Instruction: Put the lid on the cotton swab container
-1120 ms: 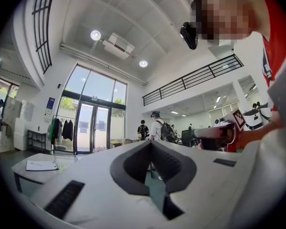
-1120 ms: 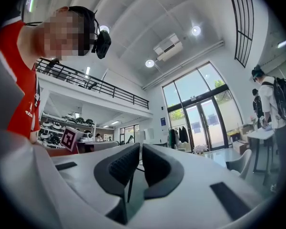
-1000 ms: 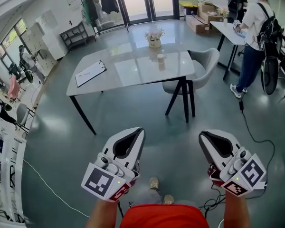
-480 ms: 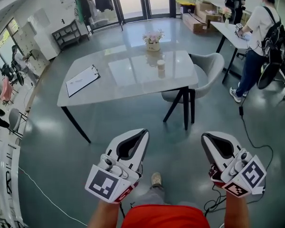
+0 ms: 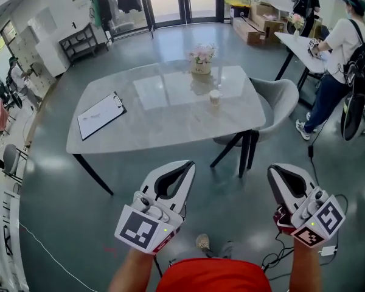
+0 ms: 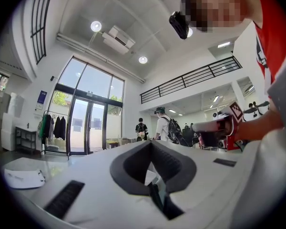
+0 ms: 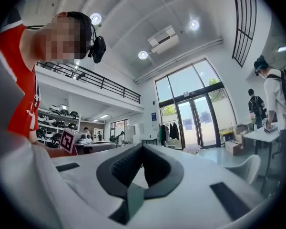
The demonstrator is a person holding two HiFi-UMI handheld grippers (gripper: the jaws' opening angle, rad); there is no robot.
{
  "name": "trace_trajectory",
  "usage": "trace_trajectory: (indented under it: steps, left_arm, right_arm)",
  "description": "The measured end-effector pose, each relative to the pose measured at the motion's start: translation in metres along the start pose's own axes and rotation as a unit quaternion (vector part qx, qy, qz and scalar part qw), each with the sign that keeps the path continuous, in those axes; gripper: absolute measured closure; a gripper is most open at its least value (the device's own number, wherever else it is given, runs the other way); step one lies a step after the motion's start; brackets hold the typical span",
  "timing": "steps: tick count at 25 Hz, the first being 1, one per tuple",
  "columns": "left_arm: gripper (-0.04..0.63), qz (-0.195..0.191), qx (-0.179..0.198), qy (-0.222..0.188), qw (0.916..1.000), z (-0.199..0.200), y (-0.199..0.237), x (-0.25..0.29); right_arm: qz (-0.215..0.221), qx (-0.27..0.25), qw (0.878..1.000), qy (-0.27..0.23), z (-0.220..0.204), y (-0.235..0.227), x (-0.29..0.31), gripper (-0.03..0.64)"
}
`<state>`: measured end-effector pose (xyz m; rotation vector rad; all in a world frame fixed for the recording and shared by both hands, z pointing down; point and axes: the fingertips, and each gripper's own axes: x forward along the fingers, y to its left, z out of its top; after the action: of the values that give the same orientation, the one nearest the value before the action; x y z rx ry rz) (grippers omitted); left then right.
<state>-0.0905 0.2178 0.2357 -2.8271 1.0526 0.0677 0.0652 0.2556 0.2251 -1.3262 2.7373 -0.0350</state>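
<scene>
A small pale round container (image 5: 215, 97) stands on the grey table (image 5: 164, 123), right of its middle; I cannot make out a separate lid. Both grippers hang low in front of the person's body, well short of the table. My left gripper (image 5: 187, 165) is shut with nothing in it, and its closed jaws (image 6: 151, 143) point out into the hall. My right gripper (image 5: 277, 170) is also shut and empty (image 7: 142, 146). Each gripper shows at the edge of the other's view.
On the table lie a clipboard (image 5: 100, 114) at the left and a flower pot (image 5: 201, 58) at the far side. A grey chair (image 5: 280, 102) sits at the table's right end. People stand by another table (image 5: 298, 41) at the back right. Cables (image 5: 274, 257) trail on the floor.
The person has stepped nearer to the table, which now sits closer and more to the left in the head view. Both grippers keep their low place in front of the body.
</scene>
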Motion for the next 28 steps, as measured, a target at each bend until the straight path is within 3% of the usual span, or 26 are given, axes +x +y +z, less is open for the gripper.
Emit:
trace_trajectory:
  steps: [12,22,28]
  left_arm:
    - [0.575,0.010,-0.011,0.023,0.9996,-0.037,0.077,0.062]
    - [0.575,0.037,-0.003,0.046,0.9983,-0.073,0.130,0.153]
    - [0.575,0.050,-0.009,0.103,0.9934,-0.111,0.154,0.204]
  right_arm:
    - [0.006,0.001,1.000,0.015,-0.010,-0.062,0.085,0.621]
    - [0.031,-0.001,0.999,0.029,-0.031,-0.162,0.154,0.621]
    - [0.059,0.003,0.997,0.045,-0.052,-0.214,0.194,0.621]
